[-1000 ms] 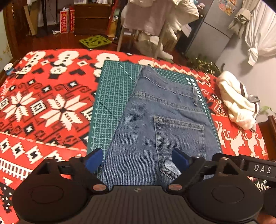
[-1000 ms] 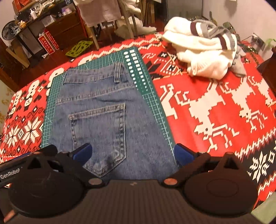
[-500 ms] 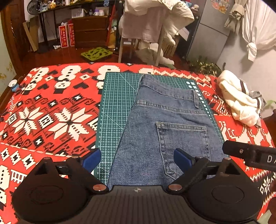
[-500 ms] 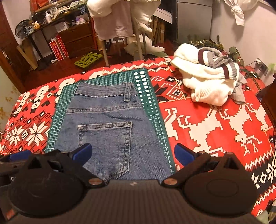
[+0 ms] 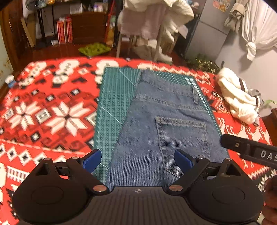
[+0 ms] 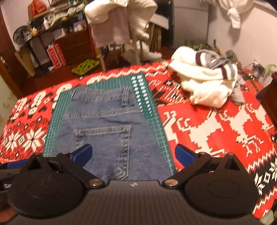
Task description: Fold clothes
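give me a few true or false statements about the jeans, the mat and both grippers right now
1. The jeans lie back pocket up on the green cutting mat. True.
2. The left gripper is shut on the denim. False: it is open, holding nothing.
3. The white sweater lies on the cutting mat. False: it lies off the mat, on the red patterned blanket.
4. The right gripper is open. True.
5. The jeans cover the whole mat. False: a strip of mat shows on each side.

Jeans (image 5: 166, 131) lower part hidden behind gripper bodies (both views), blanket (image 5: 52, 112) pattern motion-blurred, shelf clutter (image 6: 52, 15) indistinct
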`<move>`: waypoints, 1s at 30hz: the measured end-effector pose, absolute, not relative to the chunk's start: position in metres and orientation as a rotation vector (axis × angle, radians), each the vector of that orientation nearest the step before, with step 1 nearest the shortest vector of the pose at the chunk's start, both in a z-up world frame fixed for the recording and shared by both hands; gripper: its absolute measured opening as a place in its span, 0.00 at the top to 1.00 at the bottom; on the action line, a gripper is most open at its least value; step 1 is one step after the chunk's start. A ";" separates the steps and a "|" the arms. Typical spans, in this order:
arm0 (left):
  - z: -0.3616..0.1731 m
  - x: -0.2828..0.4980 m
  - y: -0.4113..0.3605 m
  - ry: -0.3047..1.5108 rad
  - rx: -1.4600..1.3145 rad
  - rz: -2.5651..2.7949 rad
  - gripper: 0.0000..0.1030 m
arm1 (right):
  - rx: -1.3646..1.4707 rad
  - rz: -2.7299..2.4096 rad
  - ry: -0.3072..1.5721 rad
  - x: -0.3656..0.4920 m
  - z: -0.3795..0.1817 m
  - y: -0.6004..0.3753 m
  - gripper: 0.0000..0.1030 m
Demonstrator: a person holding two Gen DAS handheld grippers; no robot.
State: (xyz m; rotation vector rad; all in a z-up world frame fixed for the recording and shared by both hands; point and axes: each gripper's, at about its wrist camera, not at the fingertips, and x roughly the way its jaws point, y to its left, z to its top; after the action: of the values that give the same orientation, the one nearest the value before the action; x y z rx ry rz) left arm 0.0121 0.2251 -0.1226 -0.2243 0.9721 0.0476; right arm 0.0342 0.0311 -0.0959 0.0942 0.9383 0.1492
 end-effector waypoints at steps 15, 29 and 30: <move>-0.144 0.033 0.234 1.073 -0.449 -0.028 0.94 | 0.266 0.261 1.163 0.057 -0.131 0.037 0.88; -0.165 0.048 0.234 1.158 -0.498 -0.063 0.99 | 0.323 0.314 1.229 0.067 -0.156 0.052 0.97; -0.165 0.049 0.236 1.163 -0.500 -0.059 0.99 | 0.321 0.295 1.231 0.068 -0.155 0.049 0.97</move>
State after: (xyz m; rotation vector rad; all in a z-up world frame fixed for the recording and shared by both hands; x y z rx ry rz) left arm 0.0486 0.2356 -0.1653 -0.5002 1.1626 -0.0592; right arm 0.0682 0.0488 -0.1551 0.3215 1.2311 0.2946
